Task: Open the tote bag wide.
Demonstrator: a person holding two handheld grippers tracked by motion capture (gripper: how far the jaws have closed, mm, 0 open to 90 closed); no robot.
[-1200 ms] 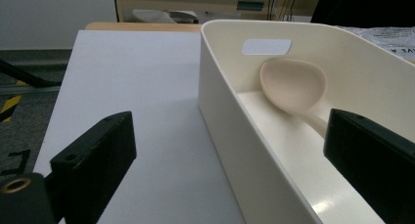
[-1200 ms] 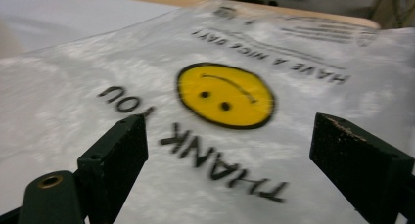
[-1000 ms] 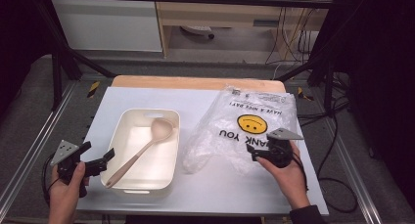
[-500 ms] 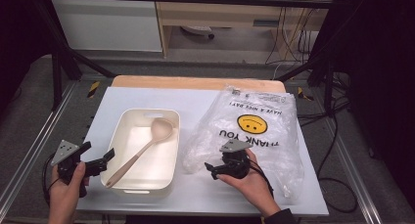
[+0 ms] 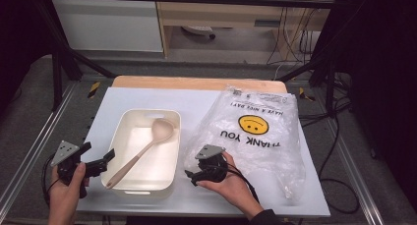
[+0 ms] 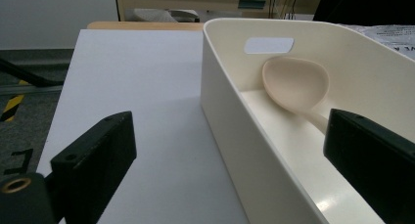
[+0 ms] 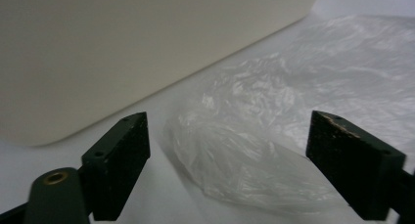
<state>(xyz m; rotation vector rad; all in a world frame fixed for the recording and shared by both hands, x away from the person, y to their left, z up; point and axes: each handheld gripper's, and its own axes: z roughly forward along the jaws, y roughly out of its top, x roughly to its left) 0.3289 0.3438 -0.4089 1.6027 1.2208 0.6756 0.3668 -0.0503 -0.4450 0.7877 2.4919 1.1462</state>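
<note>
The clear plastic bag (image 5: pixel 255 136) is lying flat on the right half of the table, its crumpled near-left corner (image 7: pixel 235 150) just beside the white tub (image 5: pixel 142 154). I am bringing the right claw (image 5: pixel 193 176) in low at that corner; its jaws have just been closing a little but are standing wide, the film between them and not yet pinched. I am judging the film slippery and thin: the pads could close on a single layer, or push it flat and catch nothing, or bump the tub. The left claw (image 5: pixel 105 162) is hanging open and empty at the tub's near-left corner, beside the handle of the wooden spoon (image 5: pixel 142 149).
</note>
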